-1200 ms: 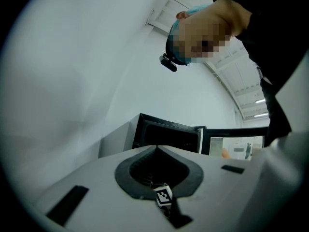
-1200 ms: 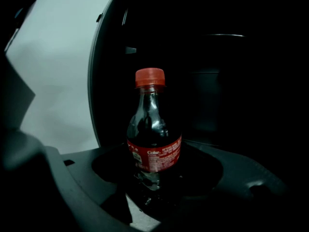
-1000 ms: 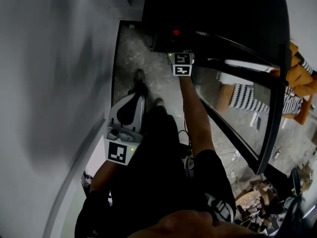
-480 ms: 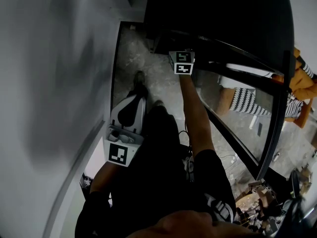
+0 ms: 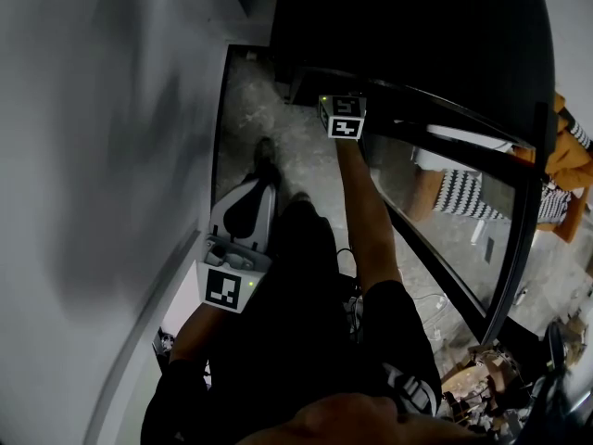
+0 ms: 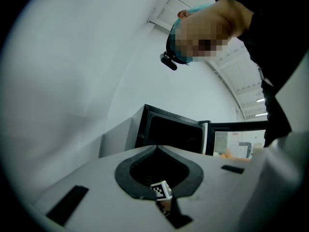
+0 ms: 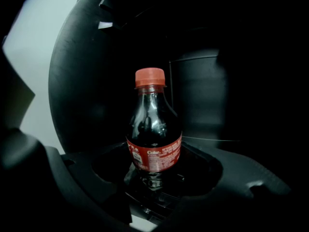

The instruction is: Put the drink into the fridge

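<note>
Fingers (image 7: 251, 180) round cola bottle (image 7: 153, 129), dark fridge (image 7: 205, 95) behind

The left gripper (image 6: 155, 148) held its grey jaws together, empty, angled upward beside a white wall (image 6: 72, 81) toward a black fridge (image 6: 169, 132), its door (image 6: 236, 135) open.

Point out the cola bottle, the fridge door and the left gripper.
Dark plastic cola bottle with red cap (image 7: 154, 151): right gripper view, red label.
Black-framed glass fridge door (image 5: 515, 221): head view, right frame bar.
Grey left gripper (image 5: 263, 185): head view, closed jaw tips.
</note>
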The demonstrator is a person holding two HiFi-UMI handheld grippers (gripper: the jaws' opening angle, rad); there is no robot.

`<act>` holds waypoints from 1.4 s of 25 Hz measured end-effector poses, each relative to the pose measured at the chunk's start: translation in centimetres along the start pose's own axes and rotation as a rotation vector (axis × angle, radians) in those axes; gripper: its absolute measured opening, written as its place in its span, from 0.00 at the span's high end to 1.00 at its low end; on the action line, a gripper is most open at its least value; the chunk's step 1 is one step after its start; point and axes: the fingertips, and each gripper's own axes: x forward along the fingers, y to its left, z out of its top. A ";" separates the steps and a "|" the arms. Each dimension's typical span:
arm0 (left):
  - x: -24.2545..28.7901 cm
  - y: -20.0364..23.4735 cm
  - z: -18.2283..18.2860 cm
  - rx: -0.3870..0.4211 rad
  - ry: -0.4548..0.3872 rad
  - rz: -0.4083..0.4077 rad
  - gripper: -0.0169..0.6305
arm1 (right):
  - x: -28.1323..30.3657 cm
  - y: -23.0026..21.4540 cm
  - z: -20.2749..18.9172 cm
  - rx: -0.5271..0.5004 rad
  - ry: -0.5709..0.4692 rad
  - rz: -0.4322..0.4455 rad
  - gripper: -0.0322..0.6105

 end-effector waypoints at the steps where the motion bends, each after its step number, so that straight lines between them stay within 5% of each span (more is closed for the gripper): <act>1: 0.0 0.0 0.0 0.002 0.001 -0.001 0.97 | 0.1 -0.1 0.2 -0.001 -0.005 -0.002 0.49; 35: -1.1 1.4 1.5 -0.024 0.025 0.029 0.97 | -1.5 0.6 0.9 0.010 0.009 -0.018 0.46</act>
